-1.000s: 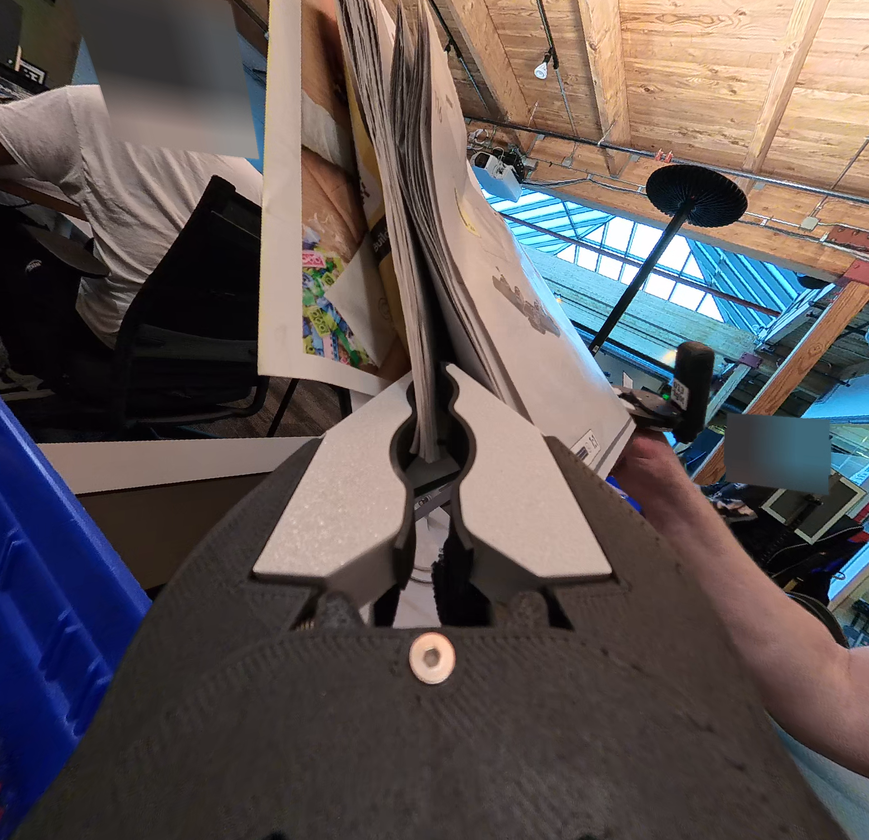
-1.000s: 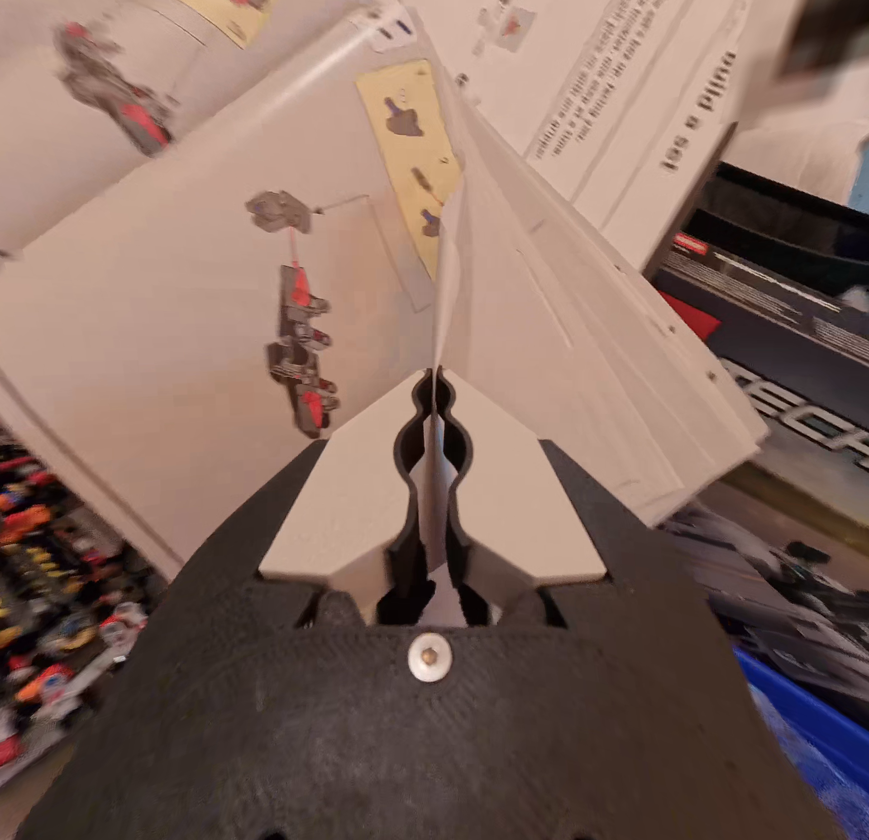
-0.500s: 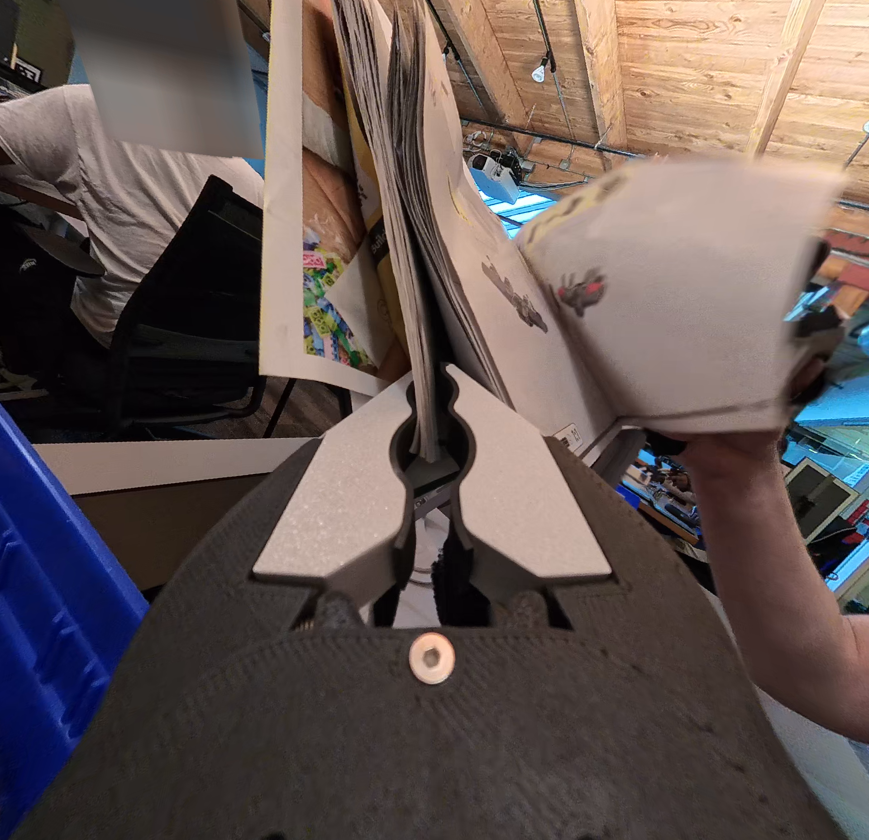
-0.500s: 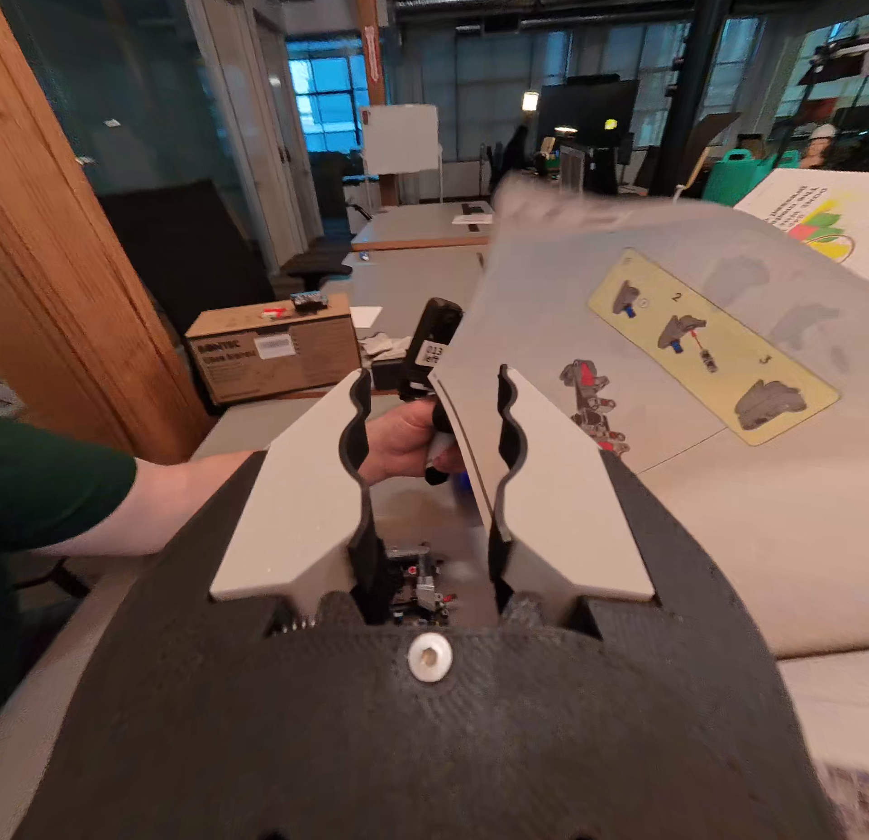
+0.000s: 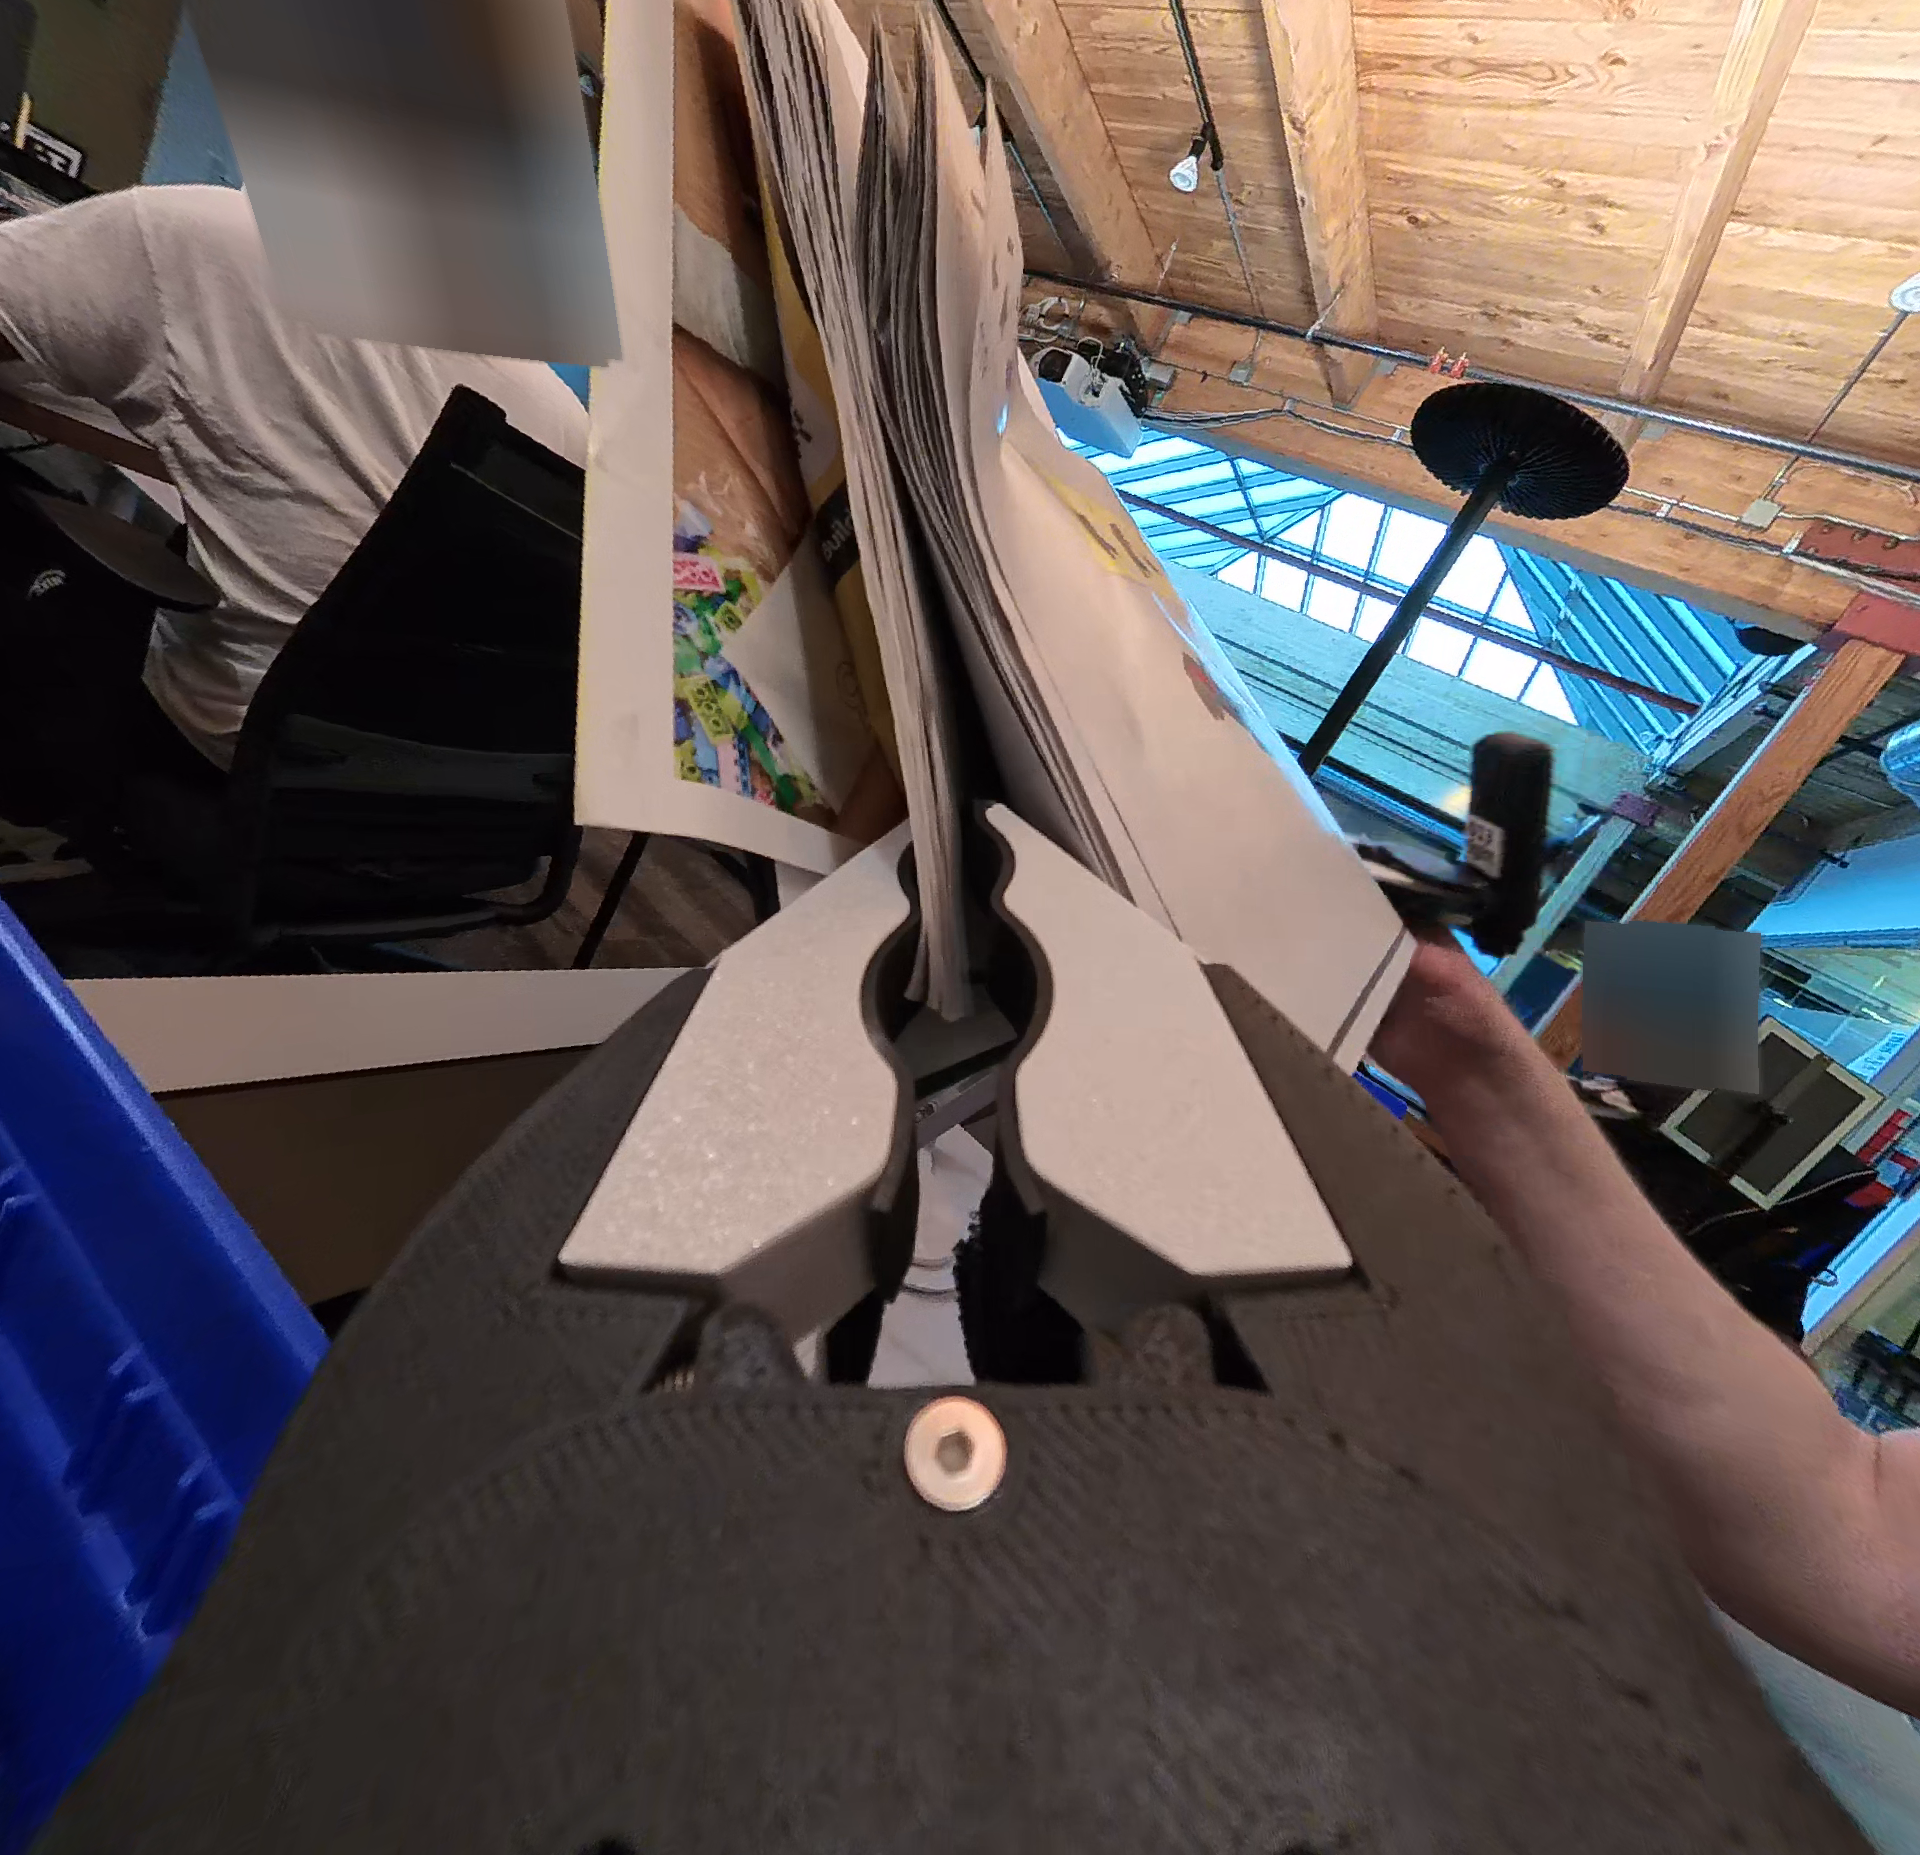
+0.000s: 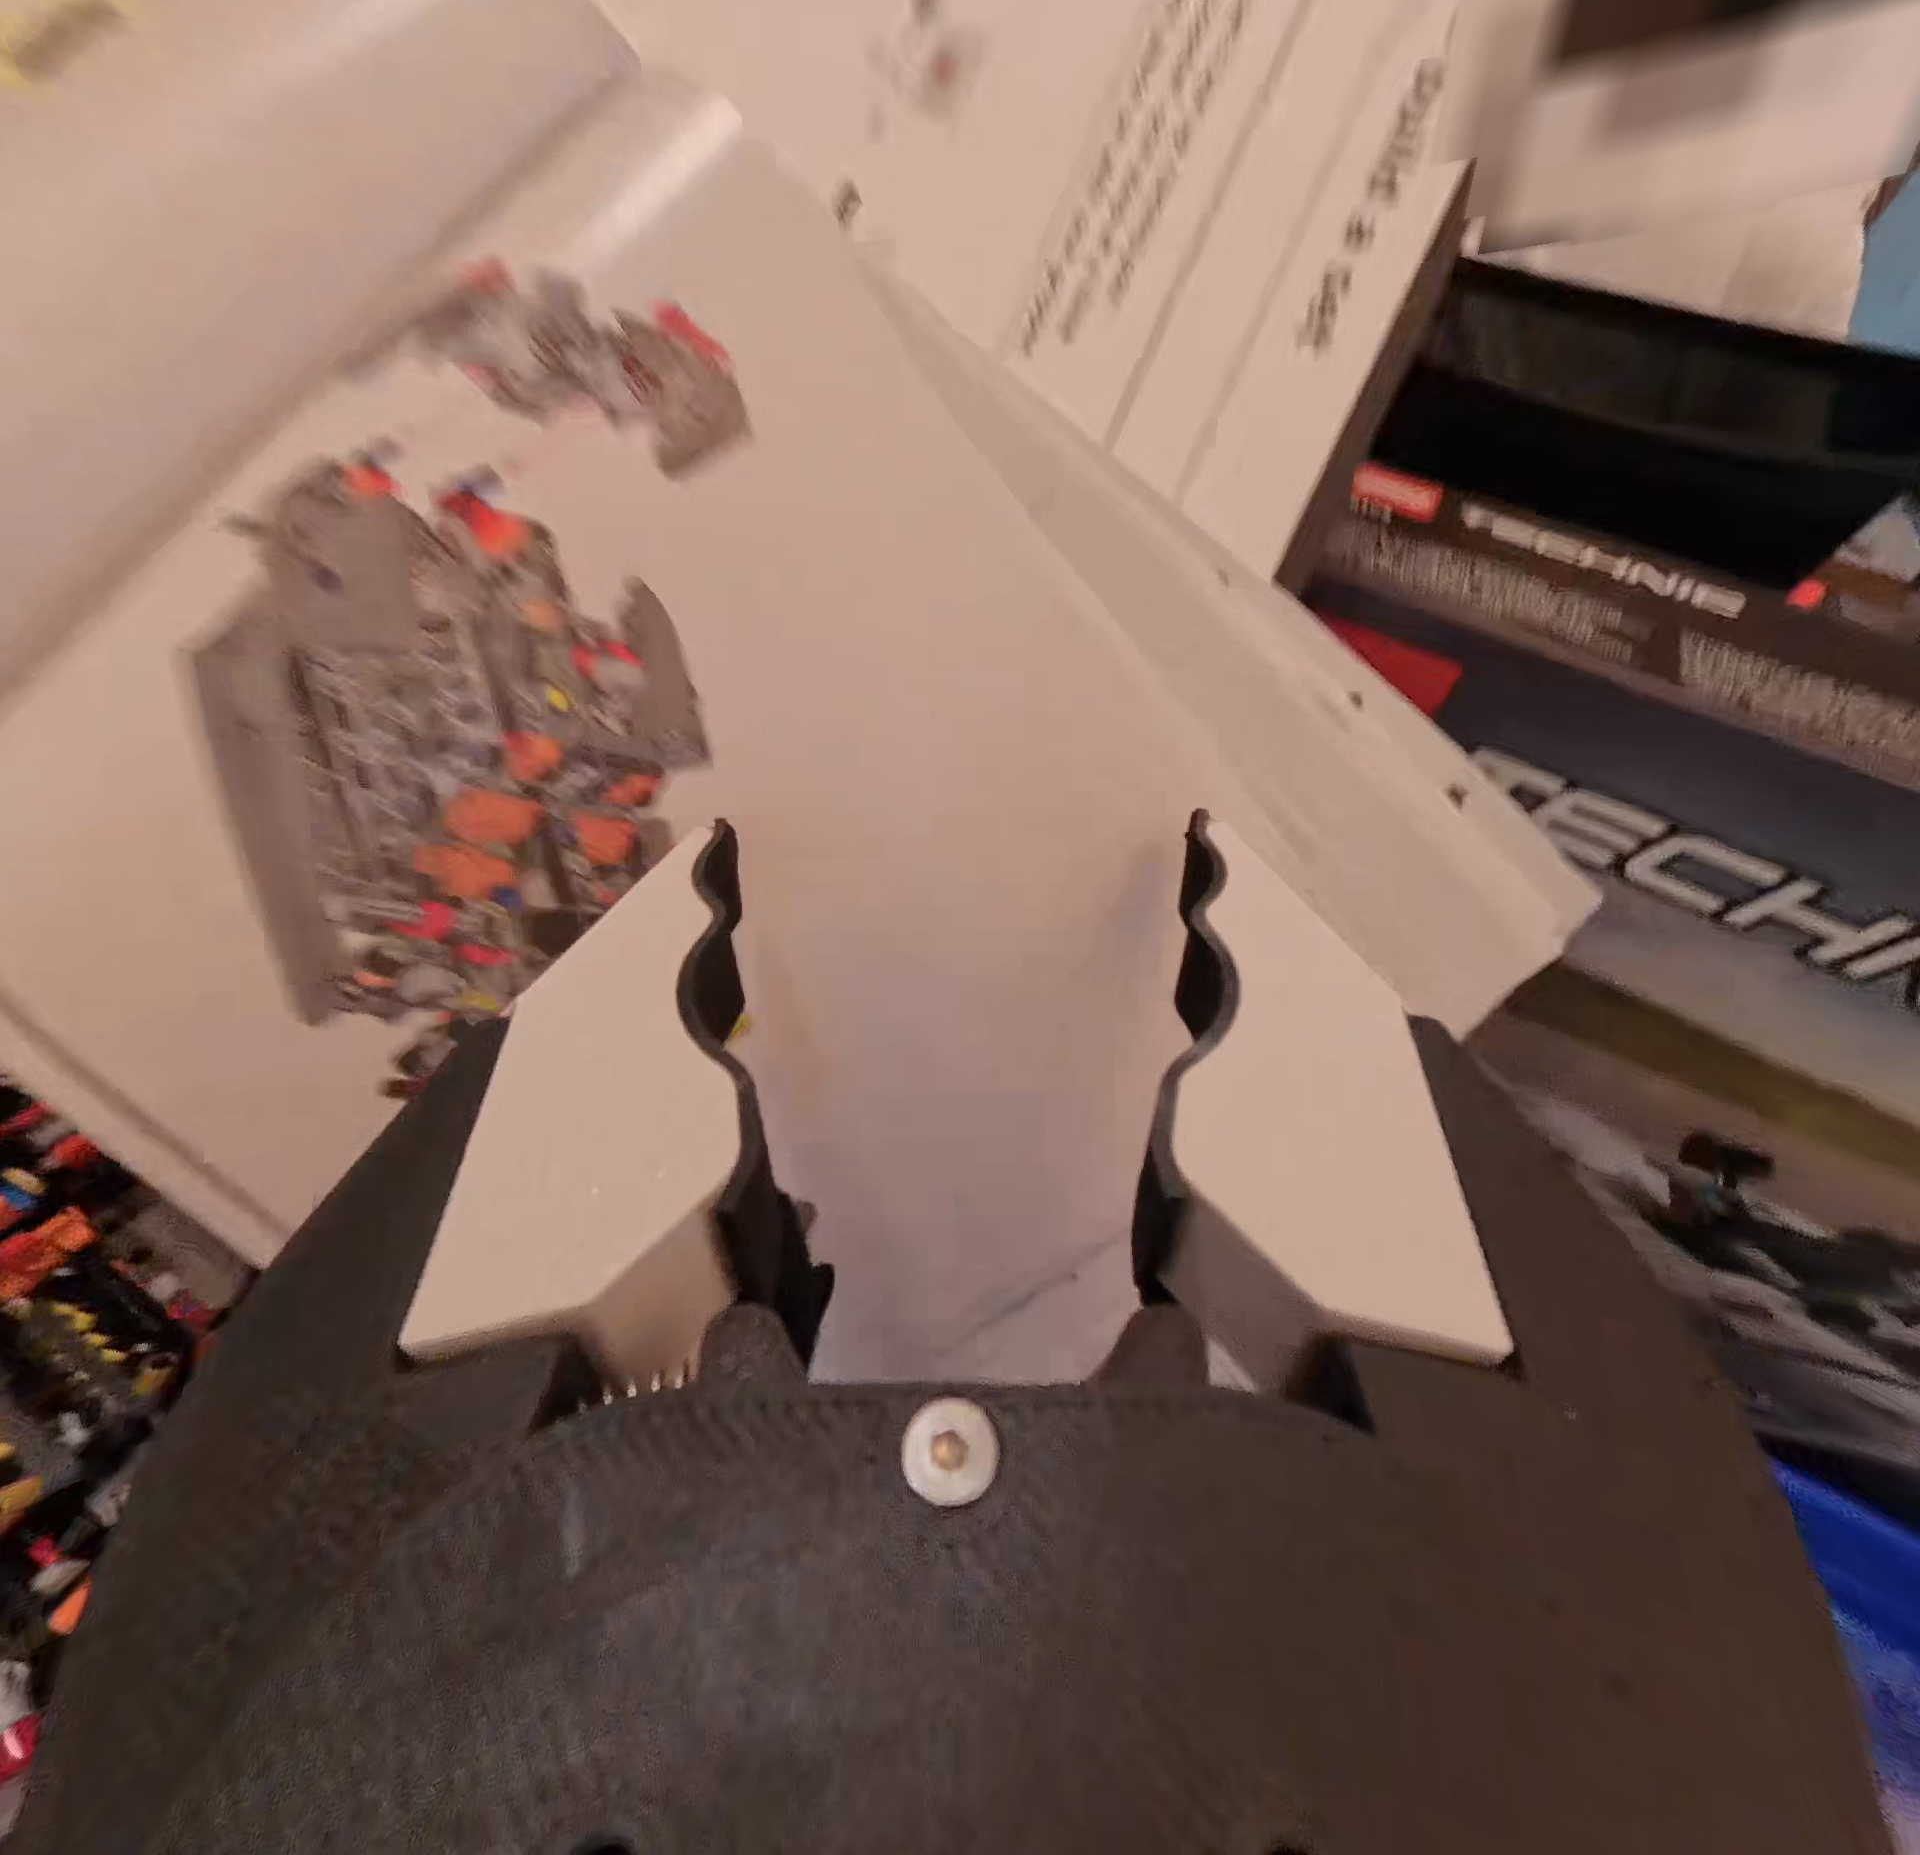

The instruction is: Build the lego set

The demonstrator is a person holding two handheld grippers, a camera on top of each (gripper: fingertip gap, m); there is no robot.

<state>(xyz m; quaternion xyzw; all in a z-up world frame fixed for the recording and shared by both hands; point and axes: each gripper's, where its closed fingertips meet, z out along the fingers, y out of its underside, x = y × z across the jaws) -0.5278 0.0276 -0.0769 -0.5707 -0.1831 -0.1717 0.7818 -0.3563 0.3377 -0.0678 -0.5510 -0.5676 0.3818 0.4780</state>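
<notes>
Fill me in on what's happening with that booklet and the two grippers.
A person is paging through the instruction booklet for the lego set. The left gripper has its jaws shut on a thick stack of pages and holds the booklet upright. The right gripper has its jaws wide open, pointed at an open page showing a grey and orange assembly, gripping nothing. Loose lego pieces lie below; the set's box sits behind.
</notes>
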